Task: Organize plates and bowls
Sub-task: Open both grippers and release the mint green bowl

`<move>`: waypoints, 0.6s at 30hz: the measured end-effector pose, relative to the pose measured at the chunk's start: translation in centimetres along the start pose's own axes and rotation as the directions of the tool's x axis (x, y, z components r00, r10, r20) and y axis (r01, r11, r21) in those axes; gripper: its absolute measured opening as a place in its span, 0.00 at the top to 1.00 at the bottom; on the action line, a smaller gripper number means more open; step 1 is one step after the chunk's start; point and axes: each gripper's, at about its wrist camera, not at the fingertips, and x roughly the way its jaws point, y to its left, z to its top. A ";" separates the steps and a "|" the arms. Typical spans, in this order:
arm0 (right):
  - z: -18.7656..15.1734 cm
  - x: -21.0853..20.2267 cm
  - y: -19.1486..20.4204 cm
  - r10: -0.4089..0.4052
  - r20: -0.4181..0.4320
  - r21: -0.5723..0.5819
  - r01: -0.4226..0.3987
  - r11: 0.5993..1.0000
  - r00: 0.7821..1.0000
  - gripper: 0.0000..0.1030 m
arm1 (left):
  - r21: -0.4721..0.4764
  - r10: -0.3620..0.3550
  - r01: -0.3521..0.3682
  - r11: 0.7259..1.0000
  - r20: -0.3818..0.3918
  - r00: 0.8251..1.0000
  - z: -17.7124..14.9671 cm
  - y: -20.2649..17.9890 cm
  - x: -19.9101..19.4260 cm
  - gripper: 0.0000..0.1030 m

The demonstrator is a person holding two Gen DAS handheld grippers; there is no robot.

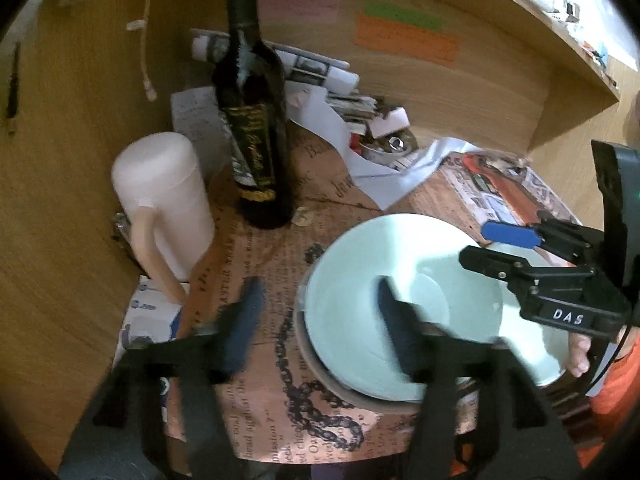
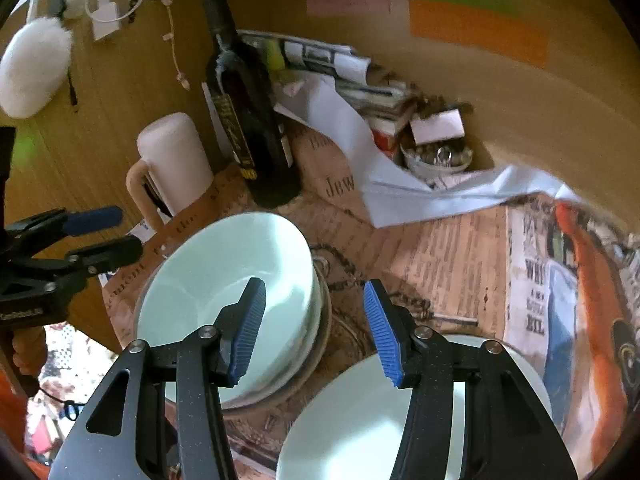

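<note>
Pale green bowl [image 2: 228,300] is nested in a grey dish [image 2: 320,344] near the bench's front edge, plate [image 2: 360,420] beside it. Both the left gripper [image 1: 316,324] and right gripper [image 2: 314,328] are held open, empty. Risk: wine bottle [image 2: 248,120] could be knocked during reaching.

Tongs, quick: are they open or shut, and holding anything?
Left tongs: open, holding nothing, over the bowl.
Right tongs: open, holding nothing, between that bowl and the plate.
</note>
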 end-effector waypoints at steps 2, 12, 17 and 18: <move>-0.2 0.3 -0.3 0.000 -0.019 0.009 0.001 1.000 1.000 0.54 | 0.008 0.023 -0.023 1.000 0.015 1.000 -0.2 0.1 -0.3 0.35; -0.3 2.0 -0.8 0.062 -0.128 0.011 -0.061 0.998 0.990 0.52 | -0.015 -0.005 0.003 1.000 -0.107 0.994 -1.9 1.0 2.1 0.35; -0.4 2.9 -1.0 0.103 -0.188 0.034 -0.098 0.995 0.977 0.52 | -0.063 -0.062 0.051 0.997 -0.173 0.983 -3.0 1.5 3.3 0.35; -0.5 3.1 -0.9 0.111 -0.197 0.037 -0.106 0.994 0.974 0.52 | -0.064 -0.067 0.057 0.996 -0.182 0.981 -3.1 1.4 3.6 0.35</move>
